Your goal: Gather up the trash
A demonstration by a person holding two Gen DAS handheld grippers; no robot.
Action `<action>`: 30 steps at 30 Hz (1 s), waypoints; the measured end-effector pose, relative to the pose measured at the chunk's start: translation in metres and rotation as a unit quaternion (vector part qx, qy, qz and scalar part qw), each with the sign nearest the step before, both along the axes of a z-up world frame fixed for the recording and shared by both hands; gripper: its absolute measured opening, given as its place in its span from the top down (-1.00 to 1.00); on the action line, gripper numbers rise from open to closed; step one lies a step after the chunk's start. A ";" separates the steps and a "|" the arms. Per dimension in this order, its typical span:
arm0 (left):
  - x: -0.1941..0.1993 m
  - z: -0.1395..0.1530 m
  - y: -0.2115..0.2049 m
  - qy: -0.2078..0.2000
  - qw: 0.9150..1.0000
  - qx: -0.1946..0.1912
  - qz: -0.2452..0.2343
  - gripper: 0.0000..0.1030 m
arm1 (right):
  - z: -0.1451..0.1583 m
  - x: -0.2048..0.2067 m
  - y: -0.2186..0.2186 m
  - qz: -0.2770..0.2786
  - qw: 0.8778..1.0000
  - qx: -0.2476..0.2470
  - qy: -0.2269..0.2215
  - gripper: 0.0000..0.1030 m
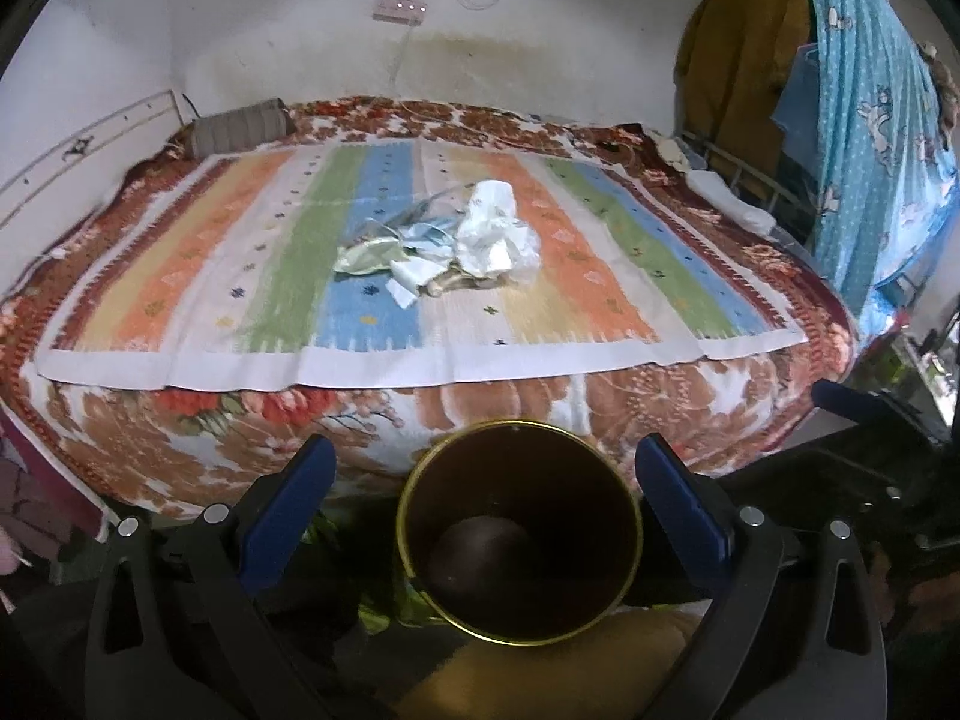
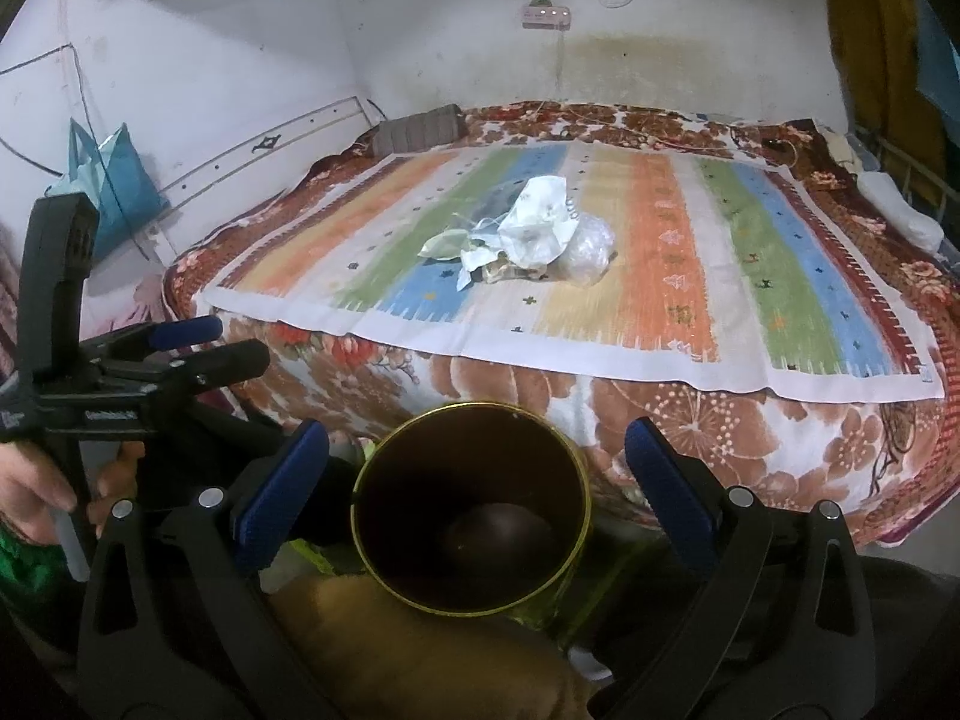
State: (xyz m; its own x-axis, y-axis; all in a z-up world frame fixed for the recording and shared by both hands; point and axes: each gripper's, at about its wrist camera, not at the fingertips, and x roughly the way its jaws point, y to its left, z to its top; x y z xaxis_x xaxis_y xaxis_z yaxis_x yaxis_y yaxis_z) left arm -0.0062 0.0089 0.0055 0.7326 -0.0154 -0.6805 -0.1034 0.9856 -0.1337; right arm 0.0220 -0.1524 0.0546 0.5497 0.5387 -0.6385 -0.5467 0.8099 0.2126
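Observation:
A pile of trash (image 1: pixel 456 240), crumpled white paper, clear plastic and wrappers, lies in the middle of the striped cloth (image 1: pixel 180 252) on the bed. It also shows in the right wrist view (image 2: pixel 528 234). A dark round bin with a yellow rim (image 1: pixel 420 504) stands on the floor by the bed's near edge, also in the right wrist view (image 2: pixel 372 468). My left gripper (image 1: pixel 483 471) is open and empty above the bin. My right gripper (image 2: pixel 477 456) is open and empty above it too. The left gripper's body (image 2: pixel 120 360) shows in the right wrist view.
The bed has a brown floral blanket (image 1: pixel 690 414). A grey pillow (image 1: pixel 240 126) lies at the far left. Clothes and a blue sheet (image 1: pixel 870 120) hang at the right. A blue bag (image 2: pixel 114 192) hangs on the left wall. A power strip (image 2: pixel 545 15) is on the back wall.

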 end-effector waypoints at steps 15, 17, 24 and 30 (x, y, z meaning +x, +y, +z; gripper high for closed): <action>0.001 0.000 0.005 -0.004 1.000 -0.016 0.009 -0.89 | -0.002 0.003 0.000 -0.002 1.000 0.004 0.012 -0.83; 0.000 0.000 0.006 -0.003 1.000 -0.020 0.012 -0.89 | -0.002 0.003 0.001 -0.002 1.000 0.005 0.015 -0.83; 0.001 -0.001 0.003 0.002 1.000 -0.009 0.015 -0.89 | -0.003 0.004 0.000 0.000 1.000 0.003 0.016 -0.83; 0.001 -0.001 0.005 0.000 1.000 -0.012 0.019 -0.89 | -0.004 0.004 0.000 -0.002 1.000 0.004 0.018 -0.83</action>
State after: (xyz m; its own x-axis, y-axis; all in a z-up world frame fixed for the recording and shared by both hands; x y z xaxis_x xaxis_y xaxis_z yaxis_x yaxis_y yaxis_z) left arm -0.0047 0.0144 0.0045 0.7335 -0.0039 -0.6797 -0.1414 0.9772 -0.1582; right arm 0.0260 -0.1523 0.0506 0.5277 0.5419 -0.6542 -0.5360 0.8098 0.2384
